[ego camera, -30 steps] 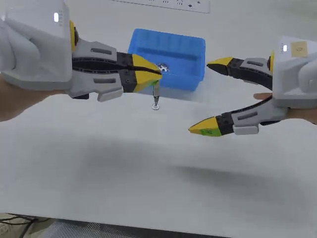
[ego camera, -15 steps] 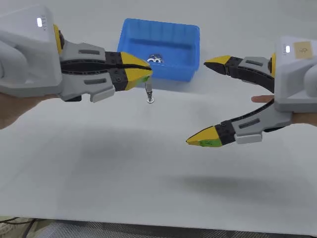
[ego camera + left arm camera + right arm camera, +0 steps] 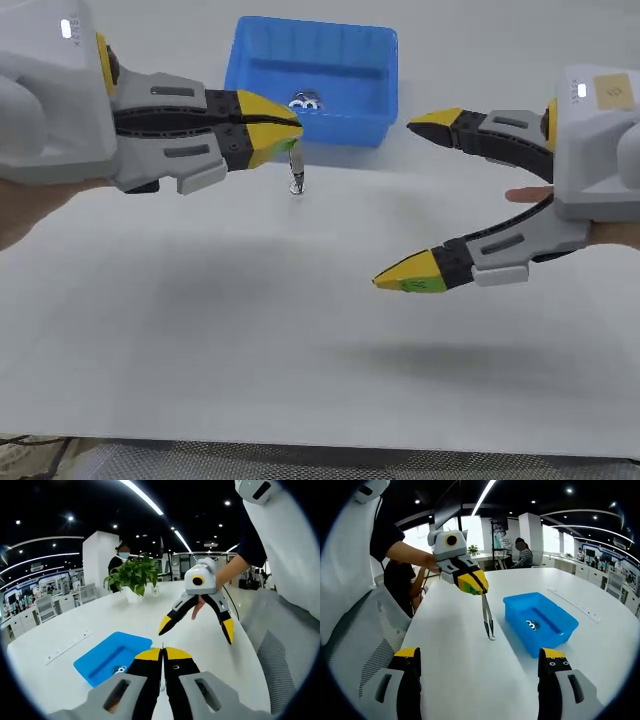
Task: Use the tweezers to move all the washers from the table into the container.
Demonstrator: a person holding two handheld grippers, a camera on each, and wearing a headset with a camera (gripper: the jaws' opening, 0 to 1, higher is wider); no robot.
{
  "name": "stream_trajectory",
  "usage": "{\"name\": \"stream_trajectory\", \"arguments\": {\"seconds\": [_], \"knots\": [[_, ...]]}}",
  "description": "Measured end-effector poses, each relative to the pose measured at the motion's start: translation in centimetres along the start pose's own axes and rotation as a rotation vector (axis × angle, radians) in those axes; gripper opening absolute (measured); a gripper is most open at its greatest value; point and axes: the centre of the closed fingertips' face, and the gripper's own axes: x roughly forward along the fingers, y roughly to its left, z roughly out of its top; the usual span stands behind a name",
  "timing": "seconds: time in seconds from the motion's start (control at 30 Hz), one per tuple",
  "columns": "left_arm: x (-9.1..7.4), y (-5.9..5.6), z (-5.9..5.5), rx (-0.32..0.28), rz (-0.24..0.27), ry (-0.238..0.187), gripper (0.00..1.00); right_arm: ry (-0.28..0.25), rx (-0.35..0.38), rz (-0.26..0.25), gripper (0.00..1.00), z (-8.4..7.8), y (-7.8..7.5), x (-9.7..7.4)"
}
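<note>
My left gripper is shut on a pair of steel tweezers that hang point-down just in front of the blue container. A small silvery washer seems to sit at the tweezers' tips, close over the table. Washers lie inside the container. My right gripper stands wide open to the right with nothing between its jaws. The right gripper view shows the left gripper, the tweezers, the container and its washers. In the left gripper view the container lies left of the shut jaws.
The white table stretches bare towards me. A white power strip lies beyond the container. A potted plant stands at the table's far end, with people and office desks behind.
The head camera has shifted, so the container sits higher and further left. The left gripper keeps the tweezers in front of the container. The right gripper has stayed open.
</note>
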Motion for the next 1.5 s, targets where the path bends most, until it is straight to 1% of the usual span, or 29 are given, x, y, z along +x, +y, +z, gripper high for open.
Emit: {"name": "stream_trajectory", "arguments": {"seconds": [0.13, 0.2, 0.3, 0.37, 0.4, 0.43, 0.5, 0.53, 0.57, 0.7, 0.77, 0.8, 0.9, 1.0, 1.03, 1.1, 1.13, 1.17, 1.3, 1.43, 1.5], "knots": [[0.0, -0.1, -0.3, -0.001, -0.002, 0.007, 0.04, 0.008, 0.005, -0.001, 0.97, -0.3, 0.0, -0.1], [0.0, -0.1, -0.3, 0.002, 0.003, 0.005, 0.04, 0.008, 0.009, 0.004, 0.96, -0.4, 0.1, -0.1], [0.2, -0.2, -0.4, 0.005, -0.003, 0.009, 0.04, 0.007, 0.016, 0.01, 0.95, -0.5, 0.3, 0.0], [0.5, -0.3, -0.4, 0.011, -0.011, 0.012, 0.04, 0.007, 0.022, 0.019, 0.95, -0.5, 0.6, 0.2], [0.5, -0.4, -0.4, 0.021, -0.027, 0.019, 0.04, 0.006, 0.023, 0.024, 0.94, -0.5, 0.8, 0.3], [0.6, -0.4, -0.4, 0.02, -0.031, 0.023, 0.04, 0.005, 0.023, 0.028, 0.94, -0.4, 0.9, 0.5], [0.8, -0.3, -0.4, 0.01, -0.04, 0.033, 0.04, 0.006, 0.022, 0.047, 0.94, -0.3, 1.2, 1.0], [0.8, -0.1, -0.4, 0.011, -0.039, 0.036, 0.04, 0.005, 0.018, 0.069, 0.93, -0.1, 1.4, 1.4], [0.8, 0.1, -0.5, -0.003, -0.034, 0.041, 0.04, 0.005, 0.018, 0.089, 0.9, 0.0, 1.7, 1.6], [0.7, 0.3, -0.5, -0.024, -0.038, 0.049, 0.04, -0.012, 0.007, 0.124, 0.84, 1.0, 1.8, 3.0], [0.7, 0.0, -0.5, -0.023, -0.055, 0.058, 0.04, -0.011, 0.004, 0.131, 0.81, 1.3, 1.3, 3.8], [0.3, 0.1, -0.8, -0.025, -0.062, 0.063, 0.04, -0.01, 0.0, 0.133, 0.79, 1.5, 0.9, 4.4], [0.0, 0.1, -1.1, -0.021, -0.077, 0.072, 0.04, -0.014, -0.009, 0.131, 0.69, 1.9, -0.1, 5.5], [-0.3, 0.2, -1.4, -0.018, -0.081, 0.074, 0.04, -0.015, -0.021, 0.133, 0.57, 2.2, -0.8, 6.6], [-0.4, 0.2, -1.4, -0.016, -0.081, 0.073, 0.04, -0.01, -0.026, 0.136, 0.51, 2.1, -1.0, 6.9], [-0.4, 0.2, -1.5, -0.015, -0.086, 0.074, 0.04, 0.014, -0.039, 0.154, 0.41, 1.8, -1.2, 7.4], [-0.4, 0.3, -1.6, -0.013, -0.086, 0.075, 0.04, 0.016, -0.046, 0.167, 0.35, 1.8, -1.2, 7.6], [-0.5, 0.3, -1.6, -0.011, -0.087, 0.076, 0.04, 0.017, -0.048, 0.177, 0.33, 1.8, -1.1, 7.7], [-0.6, 0.4, -1.8, -0.013, -0.088, 0.077, 0.04, 0.052, -0.058, 0.205, 0.29, 1.2, -1.1, 8.3], [-0.5, 0.4, -1.9, -0.014, -0.088, 0.079, 0.04, 0.057, -0.071, 0.218, 0.25, 1.3, -0.9, 8.7], [-0.4, 0.4, -1.8, -0.012, -0.088, 0.081, 0.04, 0.068, -0.096, 0.217, 0.22, 1.2, -0.9, 8.8]]}}
